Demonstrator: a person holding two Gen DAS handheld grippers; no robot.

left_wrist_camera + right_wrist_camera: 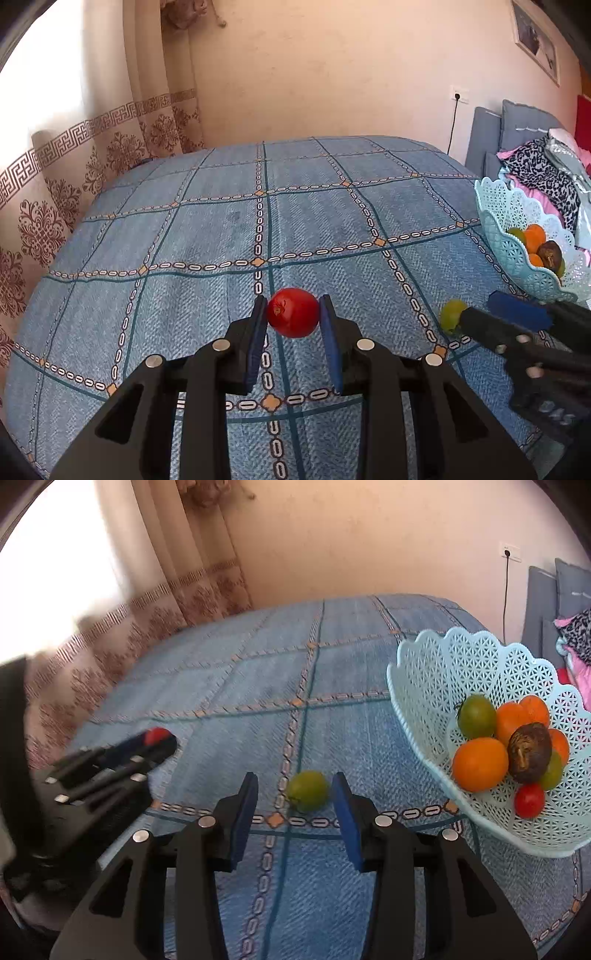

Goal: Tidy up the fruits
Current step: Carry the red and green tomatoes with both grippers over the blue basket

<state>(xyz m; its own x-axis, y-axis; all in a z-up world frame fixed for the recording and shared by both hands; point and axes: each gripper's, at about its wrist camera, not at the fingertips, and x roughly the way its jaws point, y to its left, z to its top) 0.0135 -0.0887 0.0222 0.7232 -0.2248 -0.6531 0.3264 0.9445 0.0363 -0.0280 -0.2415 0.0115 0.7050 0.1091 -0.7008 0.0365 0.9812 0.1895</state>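
peach wall (332,74) | patterned curtain (74,177) | bright window (37,74) | blue checked bedspread (221,229)

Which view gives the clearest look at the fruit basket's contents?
The right wrist view: the basket sits close, its orange, green, red and dark fruits separable. The left wrist view shows the basket only at the frame's right edge, cropped, with a few fruits visible.

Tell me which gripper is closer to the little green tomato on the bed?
Right. The right gripper has its open jaws on either side of the green tomato, not touching. The left gripper is off to the tomato's left, jaws closed on the red tomato.
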